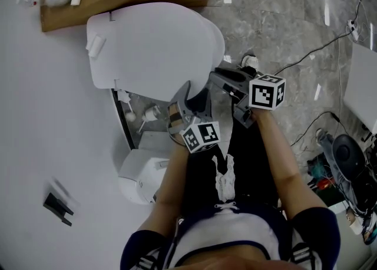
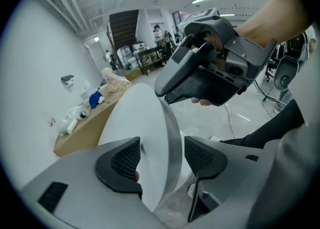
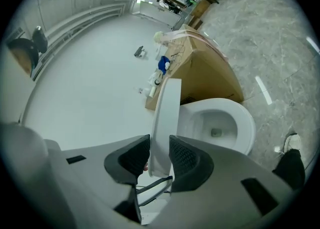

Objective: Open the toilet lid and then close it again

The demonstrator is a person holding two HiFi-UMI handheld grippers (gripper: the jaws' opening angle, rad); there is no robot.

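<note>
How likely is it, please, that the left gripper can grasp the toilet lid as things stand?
Probably yes: the left gripper is open and the toilet lid sits edge-on between its jaws; nothing blocks it.

No readable words, numbers or brand names anywhere in view, only black-and-white square code patterns on the left cube (image 1: pixel 200 136) and the right cube (image 1: pixel 267 92), no letters within them
</note>
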